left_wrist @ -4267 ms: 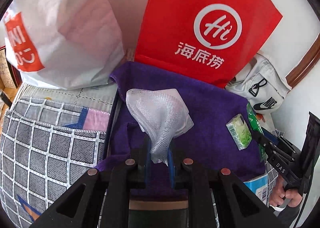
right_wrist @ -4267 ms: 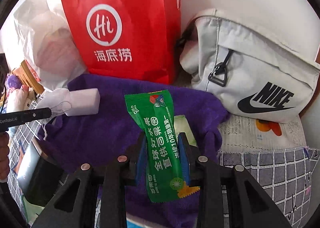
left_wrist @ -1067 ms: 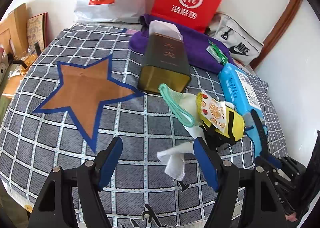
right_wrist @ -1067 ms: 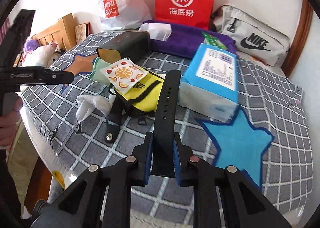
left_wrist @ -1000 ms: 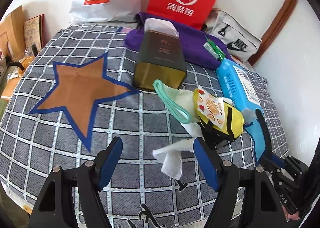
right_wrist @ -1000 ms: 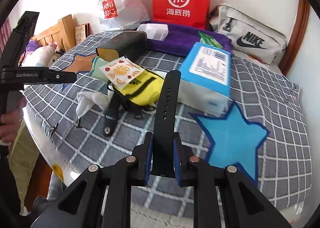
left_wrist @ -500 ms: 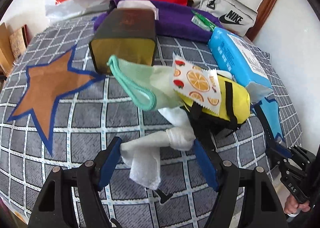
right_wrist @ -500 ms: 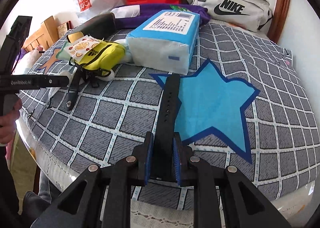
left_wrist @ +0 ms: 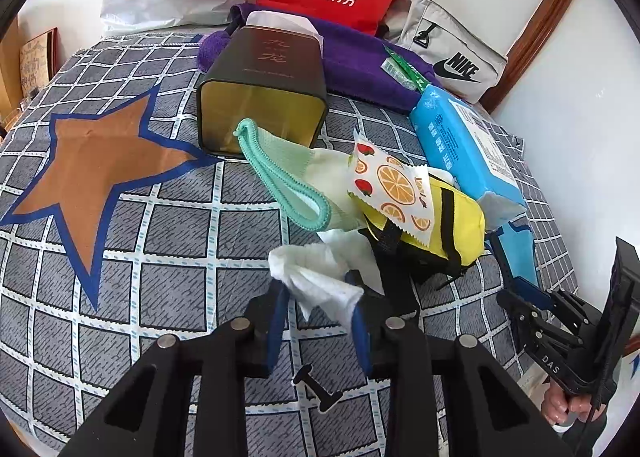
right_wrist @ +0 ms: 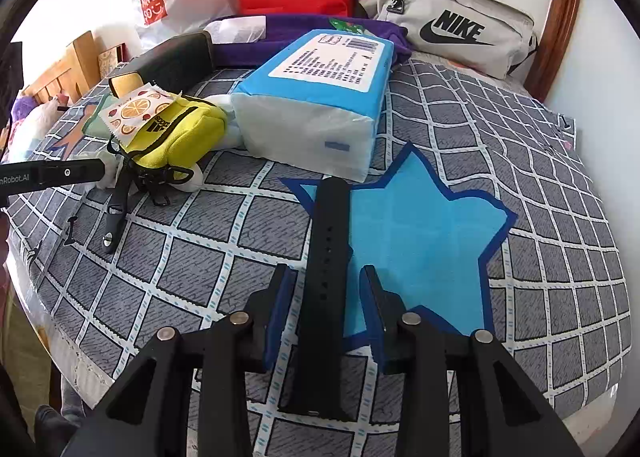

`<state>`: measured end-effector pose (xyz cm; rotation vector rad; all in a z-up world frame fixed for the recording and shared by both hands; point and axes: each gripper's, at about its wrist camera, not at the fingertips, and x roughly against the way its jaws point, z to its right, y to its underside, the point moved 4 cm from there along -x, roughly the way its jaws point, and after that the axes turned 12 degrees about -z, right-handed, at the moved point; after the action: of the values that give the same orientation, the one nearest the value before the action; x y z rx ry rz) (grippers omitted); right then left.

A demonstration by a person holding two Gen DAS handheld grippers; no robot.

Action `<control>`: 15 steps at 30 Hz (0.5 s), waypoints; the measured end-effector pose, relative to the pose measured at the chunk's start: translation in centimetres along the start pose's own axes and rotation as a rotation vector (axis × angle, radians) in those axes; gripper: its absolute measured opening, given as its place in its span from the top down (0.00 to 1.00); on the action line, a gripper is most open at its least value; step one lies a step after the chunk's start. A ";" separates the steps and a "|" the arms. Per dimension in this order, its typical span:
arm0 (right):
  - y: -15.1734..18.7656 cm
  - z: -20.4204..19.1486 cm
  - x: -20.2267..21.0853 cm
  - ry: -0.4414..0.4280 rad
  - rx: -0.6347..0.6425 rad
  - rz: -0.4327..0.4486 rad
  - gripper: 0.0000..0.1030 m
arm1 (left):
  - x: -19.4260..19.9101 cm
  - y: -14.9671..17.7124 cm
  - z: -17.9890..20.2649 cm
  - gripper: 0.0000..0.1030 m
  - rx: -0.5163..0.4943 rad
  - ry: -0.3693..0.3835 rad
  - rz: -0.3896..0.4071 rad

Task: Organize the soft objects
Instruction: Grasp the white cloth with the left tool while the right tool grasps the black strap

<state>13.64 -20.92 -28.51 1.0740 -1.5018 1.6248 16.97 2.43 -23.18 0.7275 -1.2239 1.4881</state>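
The left claw (left_wrist: 318,311) is closing on the white tissue (left_wrist: 316,277) at six o'clock of the yellow pouch (left_wrist: 432,225), apparently to lift it clear, while the right claw (right_wrist: 326,297) opens, its pads apart from the black strap (right_wrist: 326,257) lying across the blue star's (right_wrist: 420,241) nine o'clock edge.

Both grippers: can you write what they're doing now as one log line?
left gripper: closing on white tissue | right gripper: opening, black strap between jaws, untouched, lying on blue star
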 end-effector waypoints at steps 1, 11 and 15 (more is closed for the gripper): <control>-0.1 -0.1 0.0 -0.008 0.000 0.004 0.72 | 0.1 0.0 0.0 0.78 0.000 0.002 0.002; 0.0 -0.7 1.5 -0.033 0.017 0.029 0.80 | 1.8 0.4 -0.8 0.86 0.020 0.004 0.028; 0.1 -1.3 2.4 -0.042 0.028 0.045 0.80 | 2.2 0.4 -1.1 0.86 0.024 -0.030 0.030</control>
<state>12.35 -19.78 -26.42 1.1024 -1.5451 1.6682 16.16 4.20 -21.64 0.7529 -1.2462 1.5239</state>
